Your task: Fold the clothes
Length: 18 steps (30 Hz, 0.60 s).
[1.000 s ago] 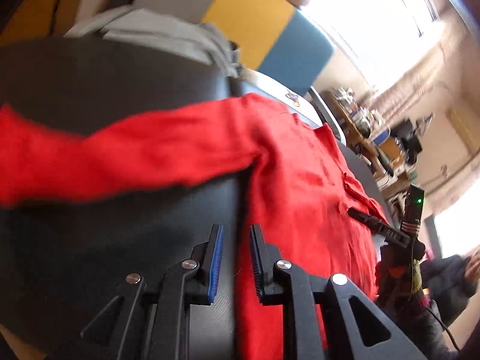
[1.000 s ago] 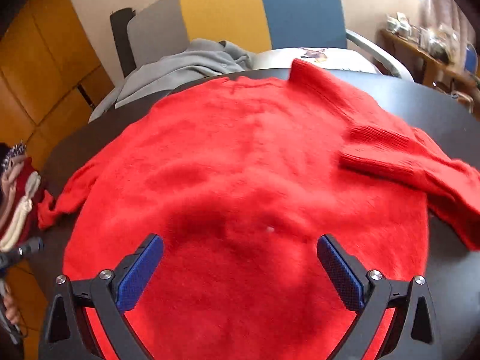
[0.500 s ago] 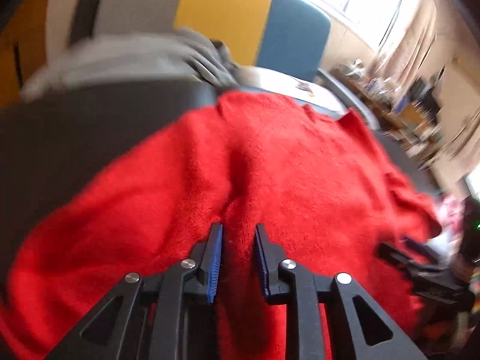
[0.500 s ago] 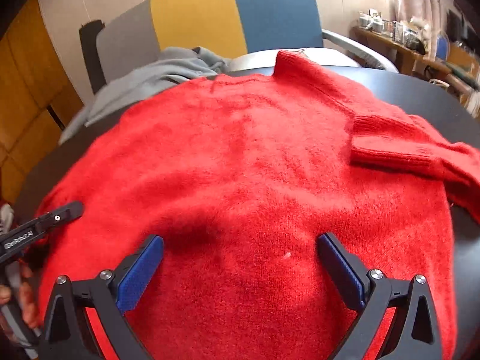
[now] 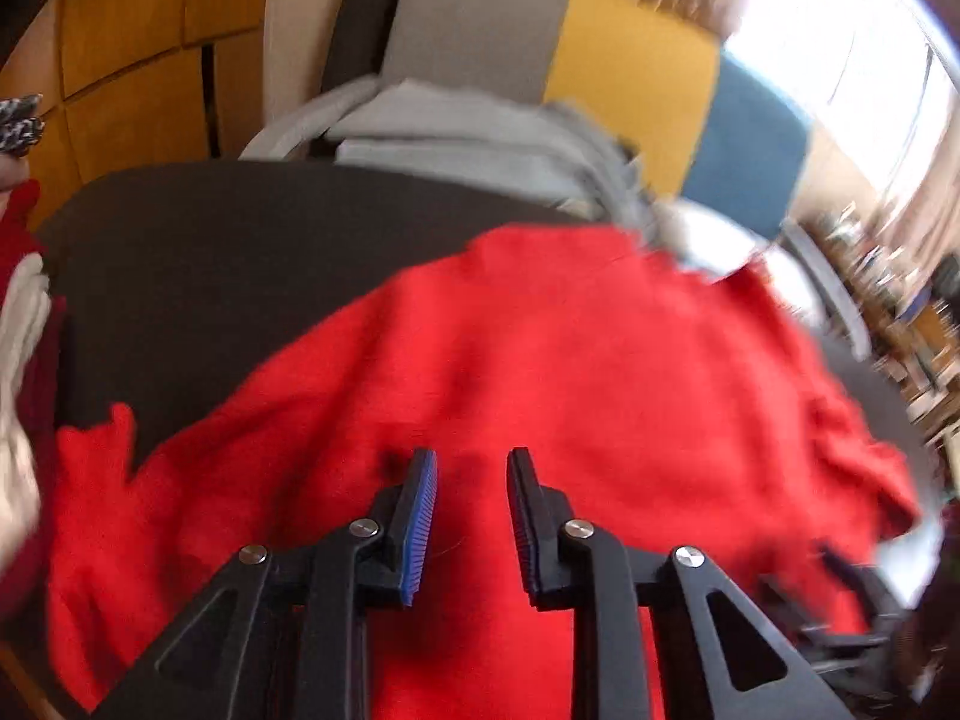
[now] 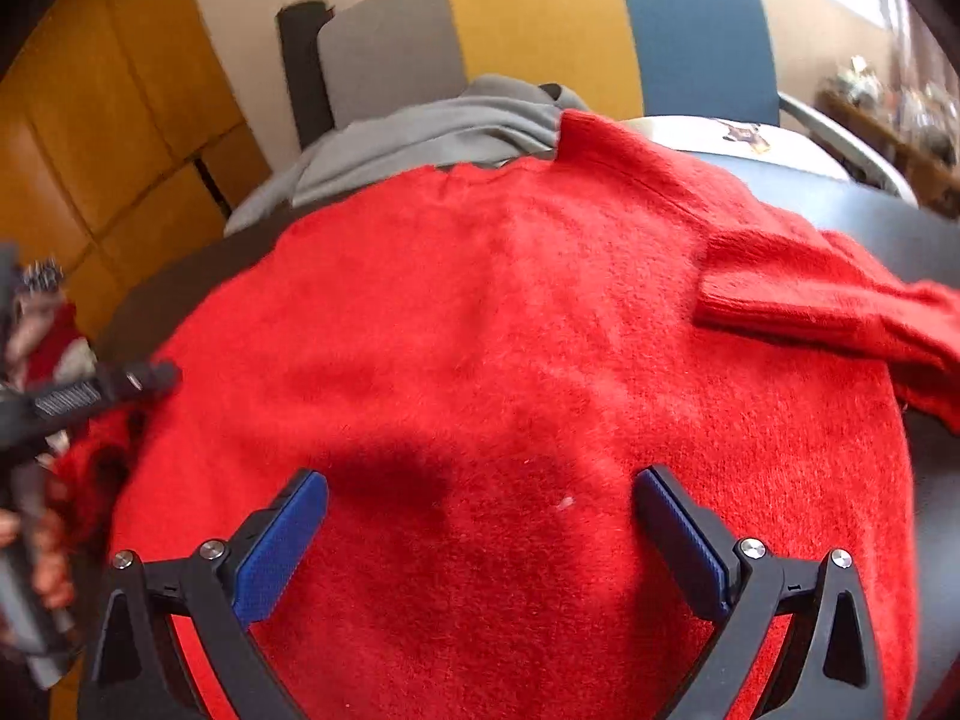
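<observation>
**Red sweater spread out, no grip taken**

A red sweater (image 6: pixel 510 330) was seen spread on the dark table (image 5: pixel 228 258). The left hand-held gripper (image 5: pixel 471 474) was narrowly parted, the right hand-held gripper (image 6: pixel 480 492) wide apart, both empty. Soft, limp knit was judged; the folded-in sleeve (image 6: pixel 810 294) or hem edge seemed best pinched.

Blurred: cluttered shelves (image 5: pixel 912 324) by the window.
Cut off: fuzzy red knit sweater (image 6: pixel 510 360), its folded sleeve (image 6: pixel 840 306) past the right edge.
Hidden: dark round table (image 5: pixel 198 252) beneath it.
</observation>
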### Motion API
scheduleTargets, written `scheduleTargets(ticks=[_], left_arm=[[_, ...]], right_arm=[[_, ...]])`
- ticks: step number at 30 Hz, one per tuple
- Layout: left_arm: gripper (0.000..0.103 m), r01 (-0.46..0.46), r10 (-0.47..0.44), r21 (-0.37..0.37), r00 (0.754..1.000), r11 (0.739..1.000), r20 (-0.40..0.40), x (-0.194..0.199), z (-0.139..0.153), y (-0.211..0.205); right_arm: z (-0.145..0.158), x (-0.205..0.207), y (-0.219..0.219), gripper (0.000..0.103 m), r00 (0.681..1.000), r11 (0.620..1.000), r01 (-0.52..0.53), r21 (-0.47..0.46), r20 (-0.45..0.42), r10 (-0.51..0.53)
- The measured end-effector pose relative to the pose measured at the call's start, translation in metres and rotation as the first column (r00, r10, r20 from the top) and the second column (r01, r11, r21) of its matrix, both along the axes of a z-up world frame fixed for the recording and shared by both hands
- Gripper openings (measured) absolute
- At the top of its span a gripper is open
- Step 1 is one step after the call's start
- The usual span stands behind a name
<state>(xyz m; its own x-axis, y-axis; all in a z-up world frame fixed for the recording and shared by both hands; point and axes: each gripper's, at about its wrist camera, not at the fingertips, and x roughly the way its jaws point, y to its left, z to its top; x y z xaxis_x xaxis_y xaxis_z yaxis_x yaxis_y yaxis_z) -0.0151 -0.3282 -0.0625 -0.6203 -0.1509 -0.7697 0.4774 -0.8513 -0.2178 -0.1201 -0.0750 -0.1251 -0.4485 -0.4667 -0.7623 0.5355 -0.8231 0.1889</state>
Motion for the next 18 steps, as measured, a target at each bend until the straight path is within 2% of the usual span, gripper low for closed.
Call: scheduleTargets(ticks=[1,4,7,10,14,16,18], left_arm=[[0.025,0.009,-0.009,0.006,0.999,1.000,-0.031,0.006,0.003,0.013],[0.025,0.069,-0.067,0.026,0.996,0.997,-0.063,0.016,-0.003,0.044],[0.025,0.117,-0.117,0.005,0.993,0.993,-0.034,0.016,-0.025,0.062],[0.025,0.134,-0.134,-0.007,0.991,0.991,-0.027,0.017,-0.048,0.061],[0.025,0.136,-0.131,0.061,0.988,0.989,-0.079,0.020,-0.055,0.050],[0.025,0.136,-0.131,0.059,0.988,0.989,-0.085,0.019,-0.057,0.050],[0.025,0.135,-0.131,0.046,0.988,0.990,-0.085,0.020,-0.057,0.053]], right_arm=[[0.003,0.004,0.002,0.102,1.000,1.000,-0.008,-0.003,-0.004,0.008],[0.020,0.007,0.029,0.076,0.995,0.999,-0.014,0.030,-0.098,0.017],[0.041,-0.001,0.060,0.078,0.968,0.991,0.024,0.129,-0.252,0.009],[0.048,-0.027,0.091,0.085,0.934,0.951,0.086,0.297,-0.357,0.027],[0.031,-0.073,0.116,0.086,0.953,0.893,0.105,0.437,-0.302,0.035],[0.025,-0.094,0.130,0.086,0.966,0.894,0.124,0.432,-0.258,-0.009],[0.024,-0.108,0.139,0.080,0.975,0.902,0.139,0.410,-0.218,-0.051]])
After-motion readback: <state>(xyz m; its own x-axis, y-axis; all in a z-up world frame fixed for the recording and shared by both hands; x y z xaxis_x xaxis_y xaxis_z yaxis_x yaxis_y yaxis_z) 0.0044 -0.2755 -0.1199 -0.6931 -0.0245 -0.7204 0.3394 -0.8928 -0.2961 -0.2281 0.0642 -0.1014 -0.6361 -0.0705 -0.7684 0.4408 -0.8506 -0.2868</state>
